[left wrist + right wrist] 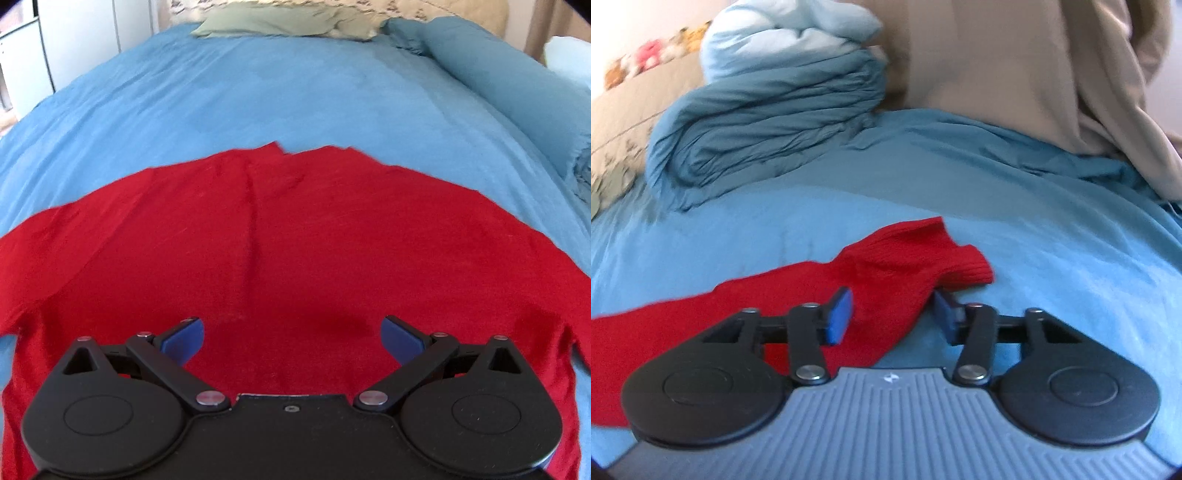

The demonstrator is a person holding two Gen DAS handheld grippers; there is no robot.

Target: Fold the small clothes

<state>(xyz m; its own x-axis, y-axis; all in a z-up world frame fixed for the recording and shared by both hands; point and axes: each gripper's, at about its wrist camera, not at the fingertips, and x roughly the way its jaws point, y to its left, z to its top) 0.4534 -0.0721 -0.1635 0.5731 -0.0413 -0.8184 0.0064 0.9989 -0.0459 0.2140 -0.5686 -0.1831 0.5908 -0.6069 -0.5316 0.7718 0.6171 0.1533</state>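
A red garment (288,236) lies spread flat on the blue bed sheet (258,92). My left gripper (291,338) hovers over its near middle, wide open and empty. In the right wrist view a red sleeve (886,266) with a ribbed cuff (967,266) stretches from the left toward the centre. My right gripper (894,314) is open with the sleeve lying between its blue pads (838,317), just behind the cuff. The jaws stand apart on either side of the cloth.
A rolled blue duvet (768,122) lies behind the sleeve, also along the right in the left wrist view (498,81). A beige curtain (1015,74) hangs at the back right. Green pillows (266,24) sit at the bed's head. White cabinets (74,40) stand left.
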